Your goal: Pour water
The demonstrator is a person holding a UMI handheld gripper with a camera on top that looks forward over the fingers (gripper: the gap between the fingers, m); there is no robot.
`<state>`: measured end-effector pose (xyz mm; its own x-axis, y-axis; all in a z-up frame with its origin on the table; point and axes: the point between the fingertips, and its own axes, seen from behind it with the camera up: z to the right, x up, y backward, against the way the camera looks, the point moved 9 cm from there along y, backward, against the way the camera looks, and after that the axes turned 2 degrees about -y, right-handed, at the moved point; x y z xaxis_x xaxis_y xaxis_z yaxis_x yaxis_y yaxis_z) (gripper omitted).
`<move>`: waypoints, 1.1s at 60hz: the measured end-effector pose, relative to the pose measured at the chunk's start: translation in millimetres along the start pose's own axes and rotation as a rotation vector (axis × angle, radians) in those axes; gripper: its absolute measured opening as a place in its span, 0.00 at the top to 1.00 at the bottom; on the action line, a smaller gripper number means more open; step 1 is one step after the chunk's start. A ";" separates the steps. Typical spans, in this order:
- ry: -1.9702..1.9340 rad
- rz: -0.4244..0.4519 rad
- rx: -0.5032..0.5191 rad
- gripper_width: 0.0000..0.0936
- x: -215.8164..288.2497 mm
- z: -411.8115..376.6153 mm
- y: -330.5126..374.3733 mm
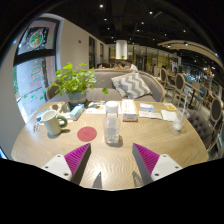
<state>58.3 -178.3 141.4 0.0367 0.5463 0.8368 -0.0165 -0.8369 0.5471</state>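
Note:
A clear plastic water bottle [111, 122] stands upright on the round wooden table [150, 135], just ahead of my fingers and midway between them. A white and green mug [51, 122] stands to the left on the table. A clear glass [176, 121] stands at the table's right side. My gripper [112, 160] is open and empty, its magenta pads [76, 158] spread wide above the table's near edge, well short of the bottle.
A red coaster [87, 133] lies left of the bottle. A potted green plant [73, 84] stands at the back left. Books and papers [141, 108] lie beyond the bottle. A sofa with a cushion [130, 85] and chairs [208, 112] are behind.

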 end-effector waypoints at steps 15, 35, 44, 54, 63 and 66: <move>0.019 0.074 -0.056 0.08 17.0 -4.9 -110.5; -0.044 0.100 -0.085 0.48 20.2 -6.1 -172.8; -0.047 0.100 -0.109 0.52 20.8 -6.7 -174.1; 0.038 0.058 -0.154 0.58 29.6 -9.4 -169.7; 0.181 0.088 -0.251 0.58 72.6 -8.3 -147.6; 0.280 0.092 -0.296 0.58 90.7 -10.9 -140.5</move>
<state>53.0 -10.8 140.7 -0.2507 0.4921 0.8337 -0.2951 -0.8590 0.4183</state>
